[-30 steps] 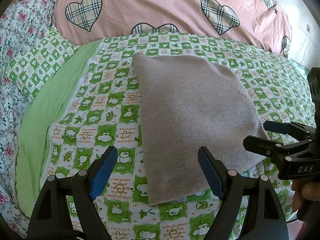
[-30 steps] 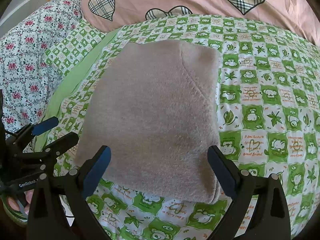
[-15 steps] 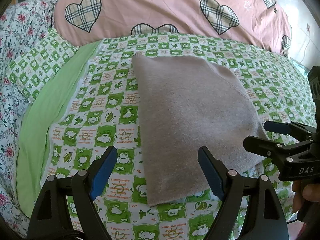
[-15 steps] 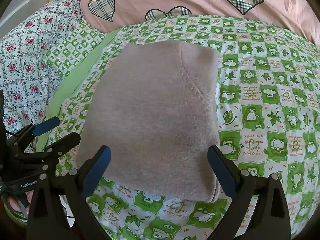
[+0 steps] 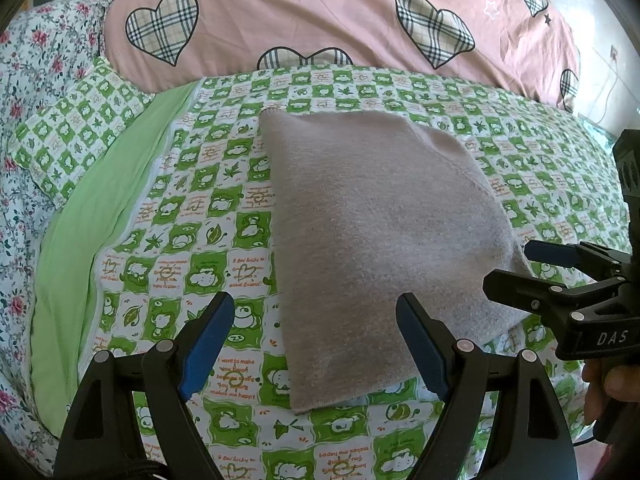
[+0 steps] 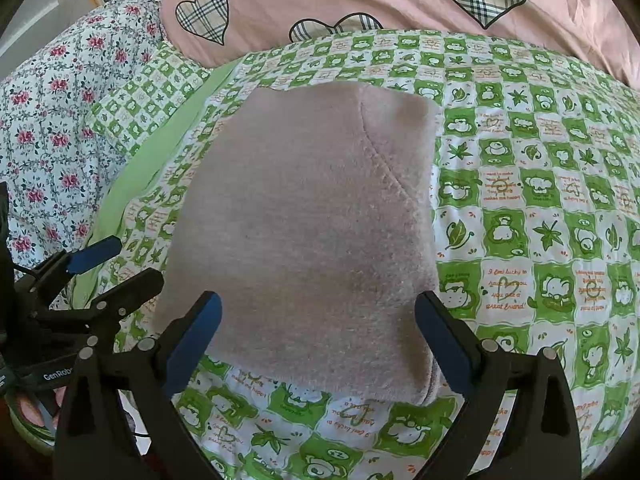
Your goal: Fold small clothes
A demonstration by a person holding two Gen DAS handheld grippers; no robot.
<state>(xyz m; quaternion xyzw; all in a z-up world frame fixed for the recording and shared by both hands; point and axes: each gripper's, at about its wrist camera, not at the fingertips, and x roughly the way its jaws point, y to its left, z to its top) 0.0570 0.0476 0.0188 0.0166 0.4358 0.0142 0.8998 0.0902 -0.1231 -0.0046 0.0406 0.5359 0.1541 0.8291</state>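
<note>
A bed (image 5: 168,240) with a green-checked cover fills both views, with a pink heart-print quilt (image 5: 320,20) at its far side. On the cover lies the garment (image 6: 312,220), a mauve knit folded into a neat rectangle, flat and free. The left gripper (image 5: 316,344) hovers over its near left corner, fingers spread wide and empty; the right gripper (image 6: 320,344) hangs over the near edge, likewise spread, holding nothing. The fold looks finished, or one halving remains; the next move would need both grippers to pinch the near corners together. Nothing has shifted since the earlier frames: both grippers and the garment sit as before.
</note>
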